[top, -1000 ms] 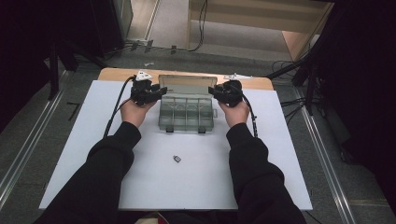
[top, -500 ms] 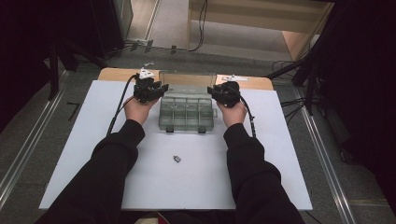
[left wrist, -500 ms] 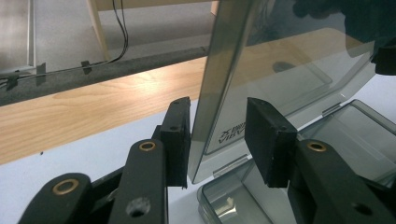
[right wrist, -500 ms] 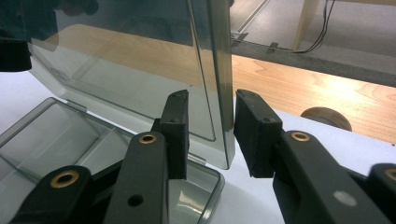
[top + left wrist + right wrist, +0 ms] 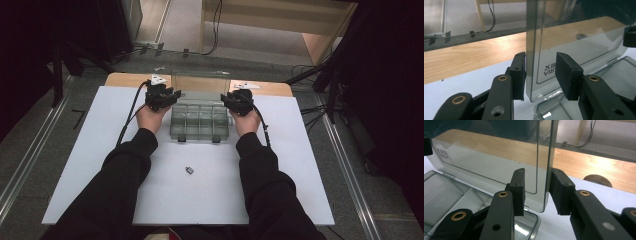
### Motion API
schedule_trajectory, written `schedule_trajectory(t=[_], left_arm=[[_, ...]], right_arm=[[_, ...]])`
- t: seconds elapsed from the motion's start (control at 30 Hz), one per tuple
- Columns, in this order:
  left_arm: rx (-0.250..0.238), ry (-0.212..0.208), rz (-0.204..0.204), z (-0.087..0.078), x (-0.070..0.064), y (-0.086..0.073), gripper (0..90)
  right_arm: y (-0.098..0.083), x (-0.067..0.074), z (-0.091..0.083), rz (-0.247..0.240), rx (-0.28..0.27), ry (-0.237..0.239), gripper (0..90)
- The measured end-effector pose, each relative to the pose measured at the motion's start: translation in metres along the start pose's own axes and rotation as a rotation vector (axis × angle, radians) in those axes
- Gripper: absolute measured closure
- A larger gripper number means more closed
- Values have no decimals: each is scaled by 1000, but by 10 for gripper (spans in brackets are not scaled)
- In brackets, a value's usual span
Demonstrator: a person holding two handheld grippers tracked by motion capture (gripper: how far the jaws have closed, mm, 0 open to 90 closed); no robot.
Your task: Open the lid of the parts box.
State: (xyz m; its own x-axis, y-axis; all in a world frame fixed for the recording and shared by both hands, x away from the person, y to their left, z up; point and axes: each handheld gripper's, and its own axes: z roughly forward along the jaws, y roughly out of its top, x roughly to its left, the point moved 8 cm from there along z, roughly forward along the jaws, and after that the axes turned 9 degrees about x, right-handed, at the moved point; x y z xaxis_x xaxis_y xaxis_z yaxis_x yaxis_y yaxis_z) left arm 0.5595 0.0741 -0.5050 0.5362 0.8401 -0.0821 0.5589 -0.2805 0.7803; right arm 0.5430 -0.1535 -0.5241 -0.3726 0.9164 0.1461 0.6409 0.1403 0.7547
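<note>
A clear plastic compartment box (image 5: 200, 122) sits at the back of the white mat, its lid (image 5: 200, 85) standing upright. My left gripper (image 5: 172, 96) is at the lid's left edge and my right gripper (image 5: 227, 100) at its right edge. In the left gripper view the jaws (image 5: 540, 72) straddle the lid's (image 5: 579, 42) side edge: the outer pad lies against it, the inner pad stands apart. The right gripper (image 5: 536, 191) mirrors this on the lid (image 5: 486, 157), with a gap at its inner pad. The compartments (image 5: 449, 190) look empty.
A small dark part (image 5: 189, 170) lies on the white mat (image 5: 300, 165) between the person's forearms. A wooden strip (image 5: 125, 80) runs behind the mat. Cables trail from both grippers. Metal rails flank the table on the floor.
The right hand has sunk slightly beside the box. The left hand and the upright lid stay where they were.
</note>
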Motion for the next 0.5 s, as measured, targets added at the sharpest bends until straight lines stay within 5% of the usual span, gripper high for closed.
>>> schedule_trajectory(t=[0.5], left_arm=[[32, 22, -14, 19, 3, -11, 587]], right_arm=[[-6, -2, 12, 11, 14, -32, 626]])
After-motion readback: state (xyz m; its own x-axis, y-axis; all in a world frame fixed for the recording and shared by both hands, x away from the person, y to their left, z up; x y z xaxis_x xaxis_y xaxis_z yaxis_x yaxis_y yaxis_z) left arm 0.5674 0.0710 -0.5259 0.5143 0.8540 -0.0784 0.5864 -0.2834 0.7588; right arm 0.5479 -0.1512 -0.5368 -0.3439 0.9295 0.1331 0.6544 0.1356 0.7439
